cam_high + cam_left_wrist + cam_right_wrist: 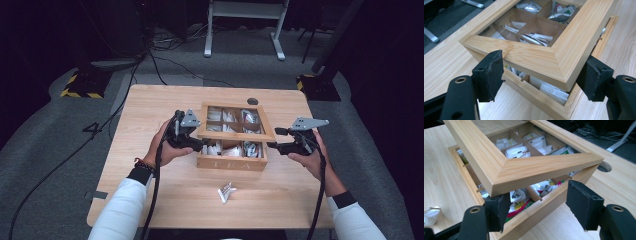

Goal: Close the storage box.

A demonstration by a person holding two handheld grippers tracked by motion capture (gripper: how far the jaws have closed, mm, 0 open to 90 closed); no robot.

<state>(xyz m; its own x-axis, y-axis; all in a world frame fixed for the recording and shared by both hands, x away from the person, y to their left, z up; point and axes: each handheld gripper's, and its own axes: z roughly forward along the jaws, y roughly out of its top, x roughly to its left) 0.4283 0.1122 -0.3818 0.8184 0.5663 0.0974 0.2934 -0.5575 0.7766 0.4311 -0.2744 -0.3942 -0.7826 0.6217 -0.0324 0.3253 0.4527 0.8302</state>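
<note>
Left tool, right tool: jaws spread, straddling front corners of raised lid, neither clamped. Tea box mid-tabletop, lid tilted partway open; packets in compartments; loose packet near front edge. Risk: unclamped lid may slip off pads, drop shut, jolt box.

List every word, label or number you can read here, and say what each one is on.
"TEA": on the front wall of the wooden box, faint in the high view.
Print on the tea packets inside the box: too small and blurred to read.
Loose packet on the table: nothing legible.
</note>
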